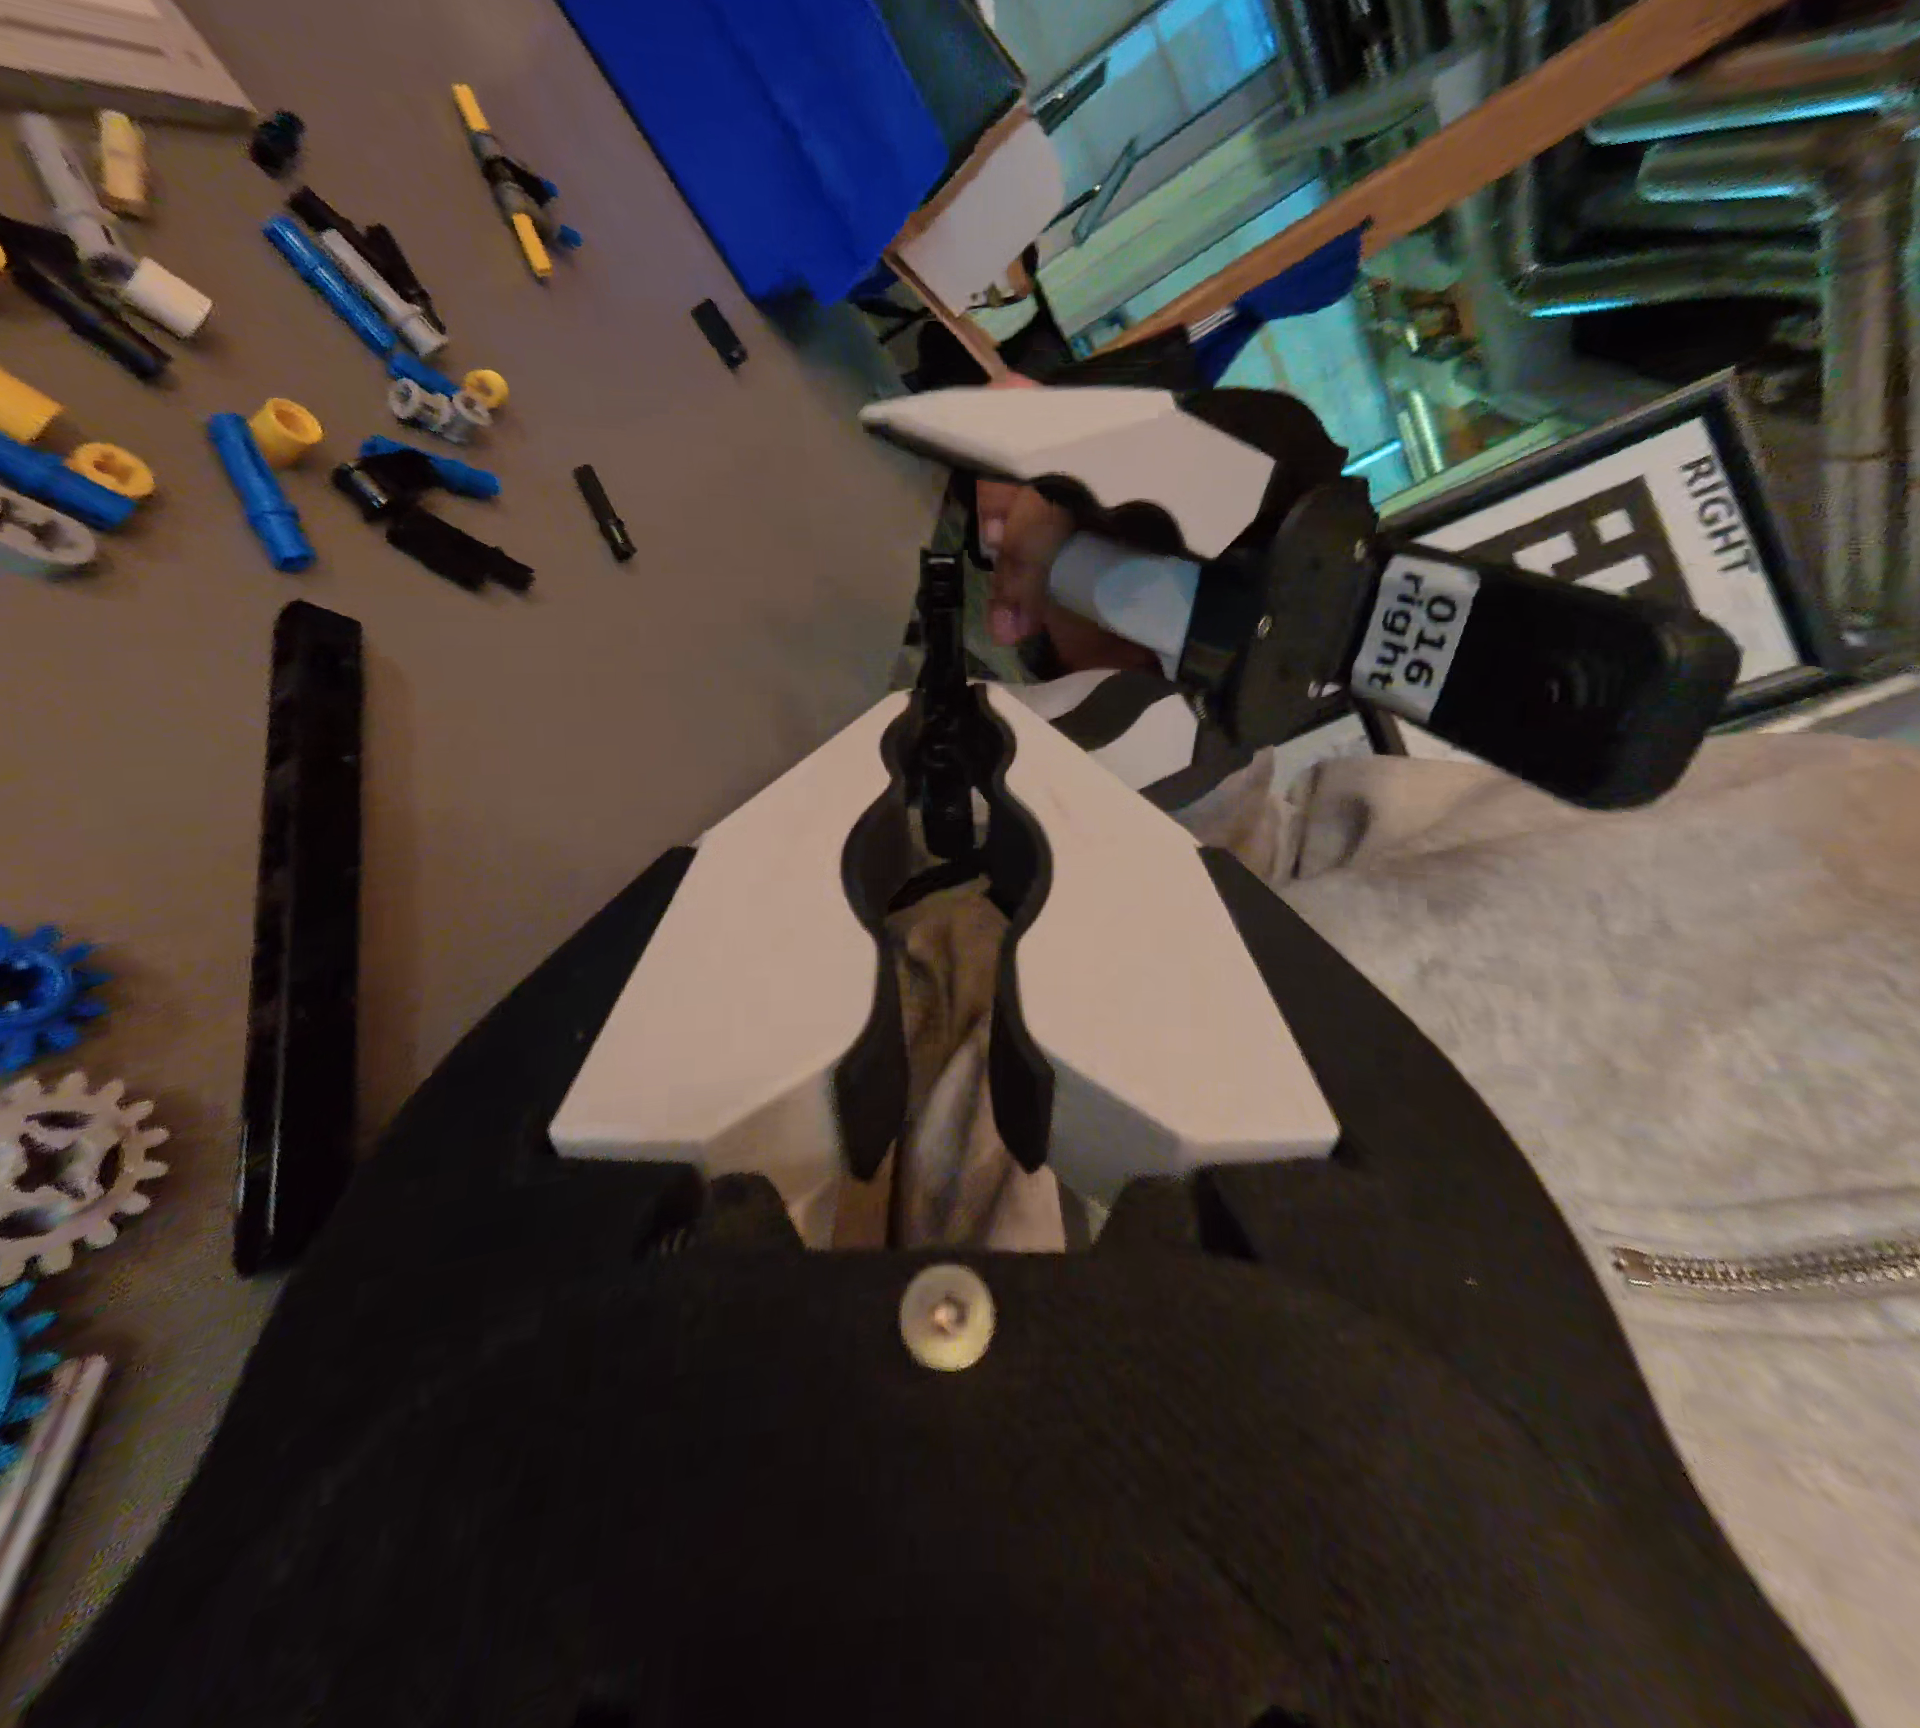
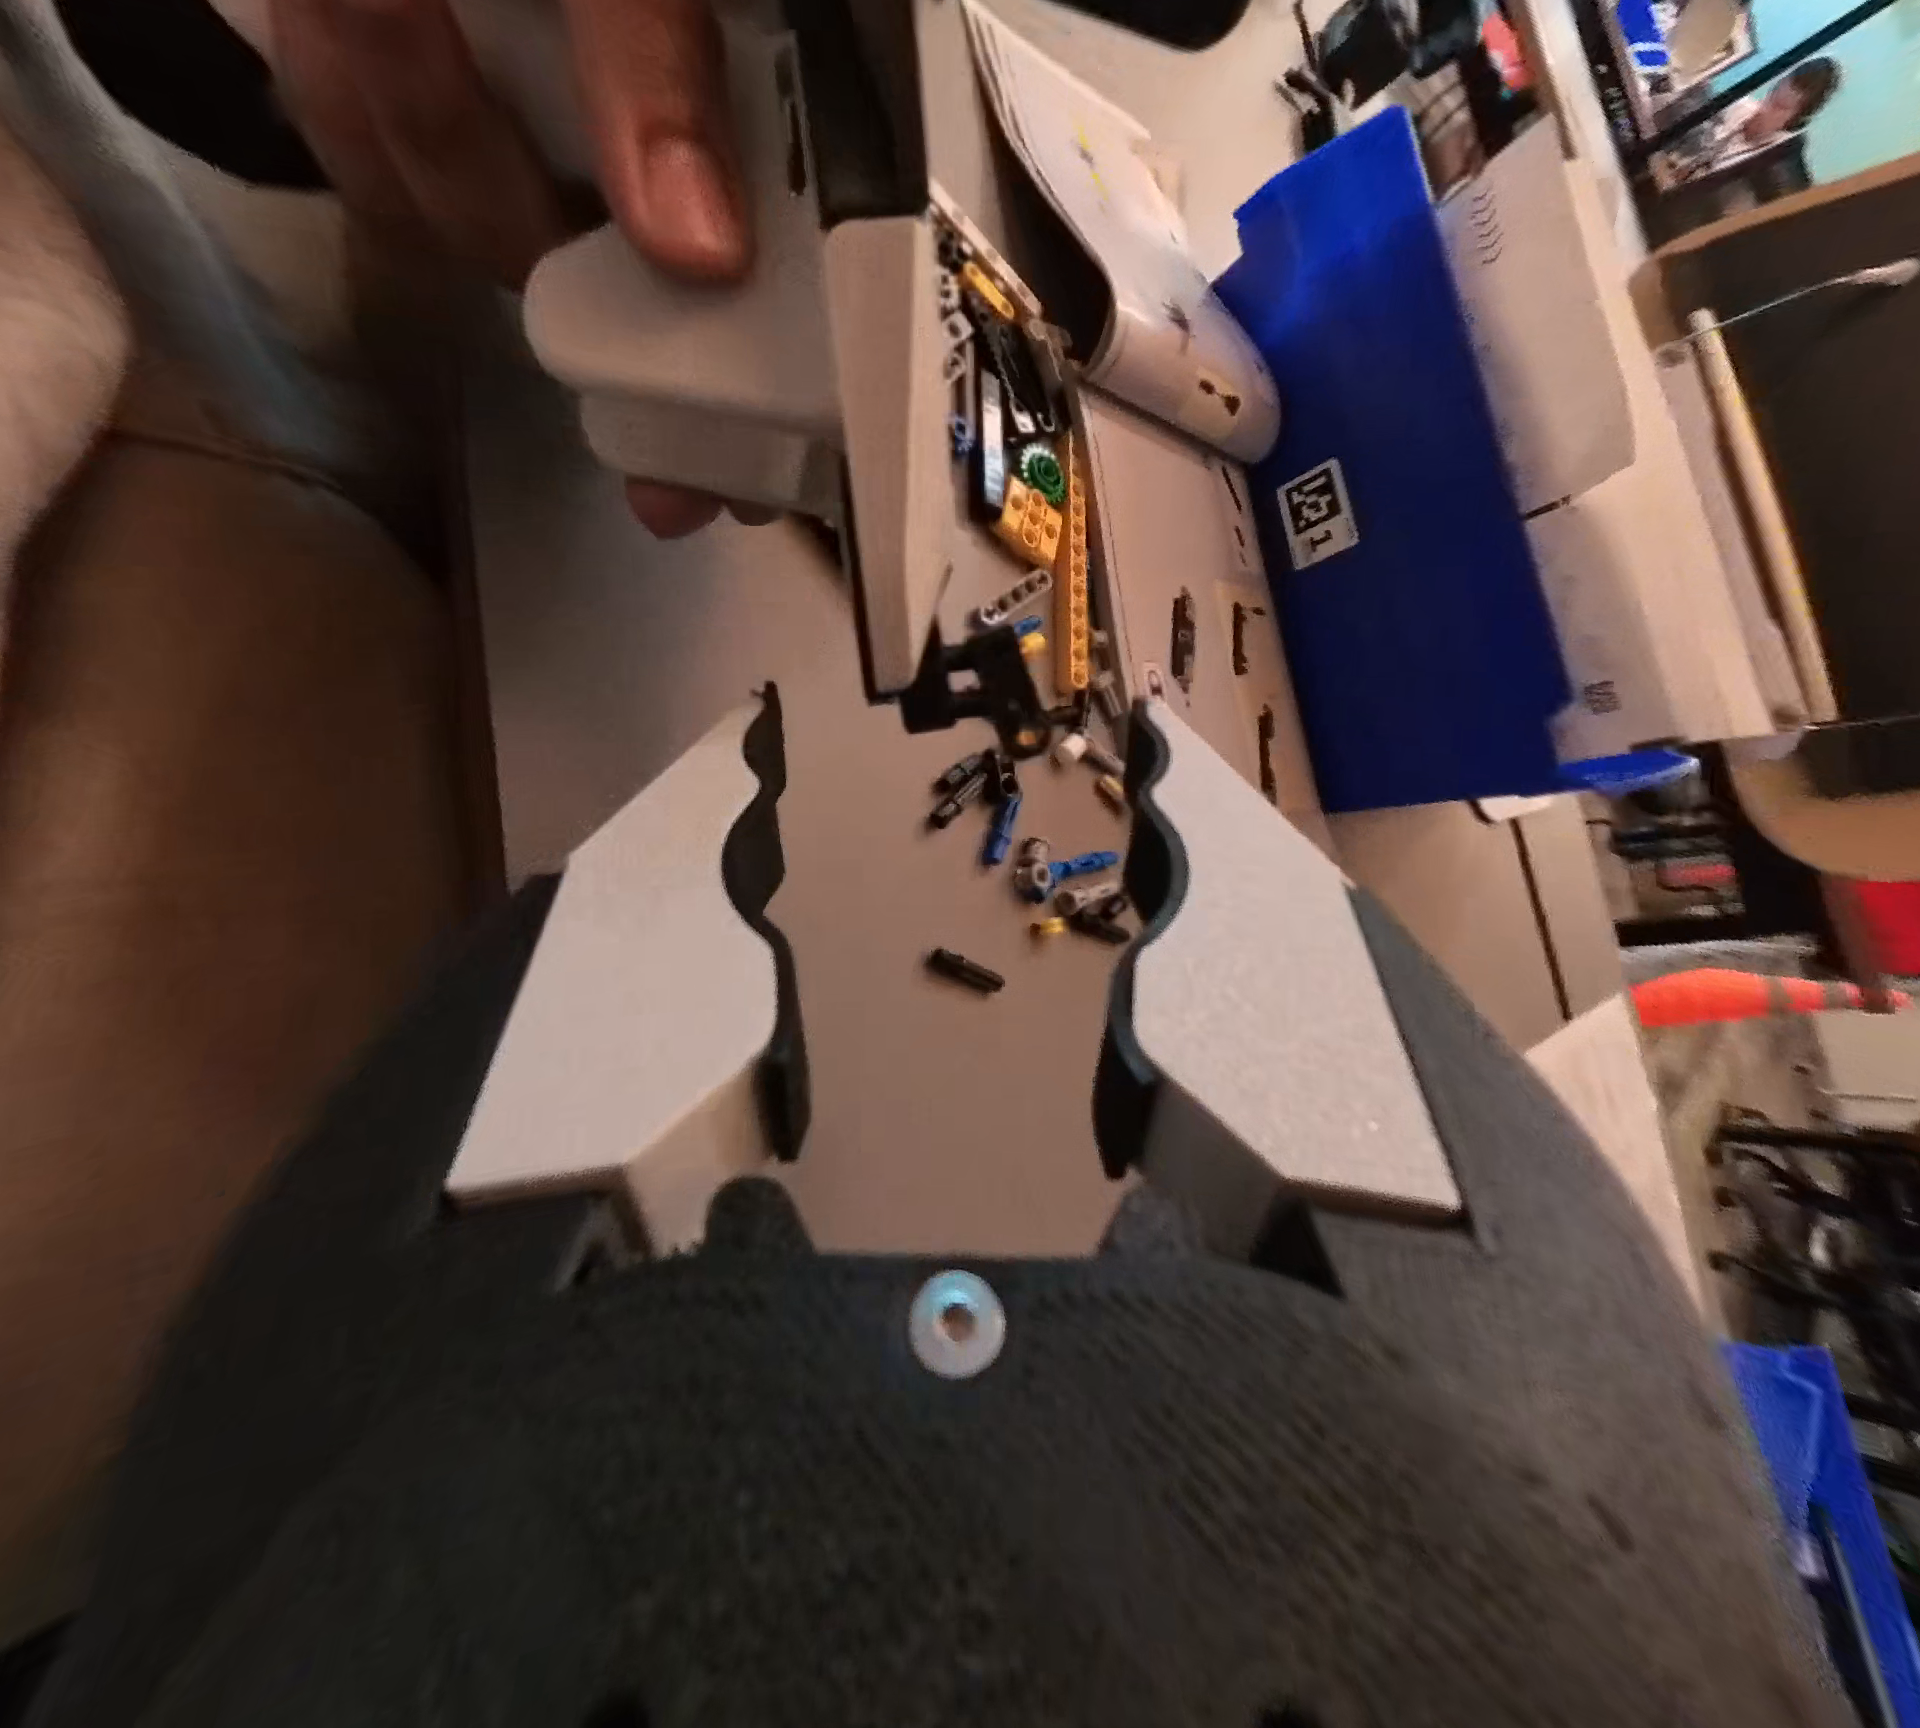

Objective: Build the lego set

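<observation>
My left gripper (image 1: 948,696) is shut on a small black angled lego piece (image 1: 940,629), which sticks out past the fingertips and is held up off the grey table (image 1: 623,743). In the right wrist view the same piece (image 2: 971,689) hangs from the left gripper's white fingers (image 2: 899,452), just beyond my right gripper (image 2: 951,733). The right gripper is open and empty, its jaws wide apart, and close to the held piece without touching it. In the left wrist view one of its white fingers (image 1: 1049,431) shows above the piece.
Loose blue, yellow and black pins lie on the table (image 1: 343,390). There is also a long black beam (image 1: 301,930), a grey gear (image 1: 73,1159), a blue gear (image 1: 42,992), a yellow beam (image 2: 1075,577), a blue bin (image 1: 727,37) and an instruction booklet (image 1: 83,5). A person's grey sleeve (image 1: 1558,1003) is at right. Only a small space, under 4 cm, lies between the two pairs of fingers.
</observation>
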The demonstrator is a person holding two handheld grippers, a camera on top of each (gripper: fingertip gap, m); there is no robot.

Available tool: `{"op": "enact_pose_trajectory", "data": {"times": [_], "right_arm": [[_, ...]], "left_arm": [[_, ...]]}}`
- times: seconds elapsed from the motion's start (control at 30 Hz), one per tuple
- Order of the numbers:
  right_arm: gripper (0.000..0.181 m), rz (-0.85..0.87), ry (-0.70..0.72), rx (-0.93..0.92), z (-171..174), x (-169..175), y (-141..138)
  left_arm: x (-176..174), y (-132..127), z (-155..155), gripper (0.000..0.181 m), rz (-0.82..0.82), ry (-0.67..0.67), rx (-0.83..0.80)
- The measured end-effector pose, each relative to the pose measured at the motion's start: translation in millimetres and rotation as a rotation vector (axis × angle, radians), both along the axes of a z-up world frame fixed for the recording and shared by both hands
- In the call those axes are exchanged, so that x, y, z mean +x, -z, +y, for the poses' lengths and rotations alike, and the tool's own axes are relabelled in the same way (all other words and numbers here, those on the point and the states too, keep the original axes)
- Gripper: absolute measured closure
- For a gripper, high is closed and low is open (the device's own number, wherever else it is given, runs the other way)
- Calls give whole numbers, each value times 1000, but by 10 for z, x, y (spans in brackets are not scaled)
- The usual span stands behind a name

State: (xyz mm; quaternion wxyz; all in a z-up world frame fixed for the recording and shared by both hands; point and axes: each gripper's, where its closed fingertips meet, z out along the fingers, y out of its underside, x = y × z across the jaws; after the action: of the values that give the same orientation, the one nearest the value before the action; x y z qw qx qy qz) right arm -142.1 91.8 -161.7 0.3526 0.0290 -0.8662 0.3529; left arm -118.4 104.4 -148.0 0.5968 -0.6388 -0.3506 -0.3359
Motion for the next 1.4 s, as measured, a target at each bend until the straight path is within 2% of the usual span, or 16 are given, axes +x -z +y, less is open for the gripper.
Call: {"op": "enact_pose_trajectory", "data": {"times": [0.03,0.3,0.37,0.67,0.93,0.97,1.07,1.13,1.27,1.4], "right_arm": [[120,17,6,-8,-18,1,33],[139,68,0,98,23,32,222],[150,88,6,122,54,19,231],[157,-7,49,89,86,6,276],[156,6,80,39,58,-70,232],[154,19,89,31,47,-87,227],[128,-26,91,10,-19,-60,281],[125,-74,99,-25,-43,-42,270],[145,-86,96,-109,-29,-31,92],[152,-88,95,-63,-11,-12,120]], "left_arm": [[4,6,6,178,5,-1,-7],[50,152,67,177,25,14,-86],[66,183,80,177,45,17,-109],[24,173,82,176,20,-18,-86],[-61,136,55,176,-10,-68,-45],[-75,127,48,176,-21,-75,-33],[-100,85,40,175,-57,-93,9],[-107,85,37,176,-54,-100,9],[-83,105,45,175,-51,-82,-7],[-71,127,60,176,-35,-79,-26]]}}
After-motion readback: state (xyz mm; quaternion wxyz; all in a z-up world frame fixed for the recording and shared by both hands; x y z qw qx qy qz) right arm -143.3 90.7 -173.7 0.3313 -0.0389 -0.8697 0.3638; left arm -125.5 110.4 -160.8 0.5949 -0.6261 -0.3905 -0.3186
